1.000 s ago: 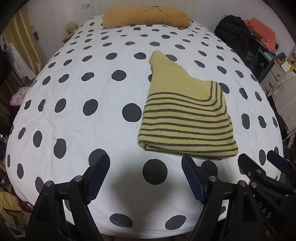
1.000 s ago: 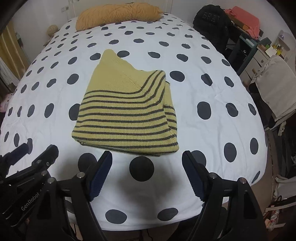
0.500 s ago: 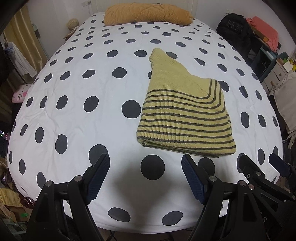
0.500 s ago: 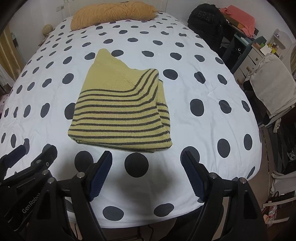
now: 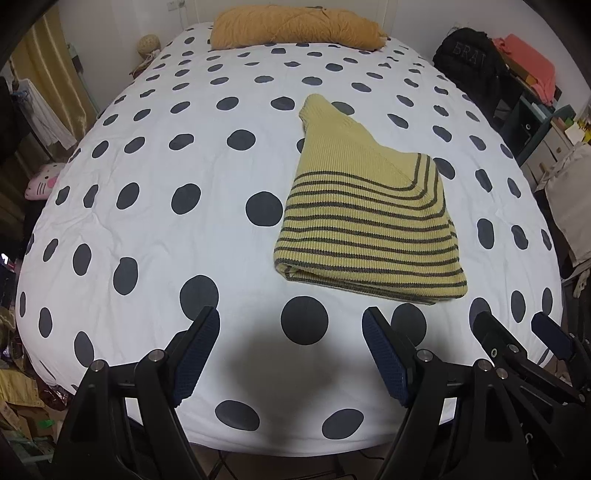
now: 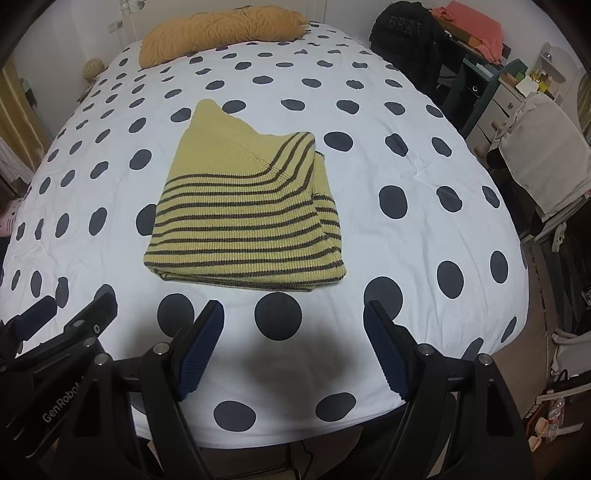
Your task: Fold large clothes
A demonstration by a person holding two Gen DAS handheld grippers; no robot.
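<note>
Sweater (image 5: 365, 225), yellow with dark stripes, lies folded on the spotted bed (image 5: 155, 221), with a plain corner pointing toward the far pillow (image 5: 295, 27). Both grippers hover over the near edge of the bed, jaws apart and empty. The left gripper (image 5: 291, 354) sits near and left of the sweater, well short of its near fold. The right gripper (image 6: 293, 347) is just near of that fold, slightly right of its middle, not touching.
</note>
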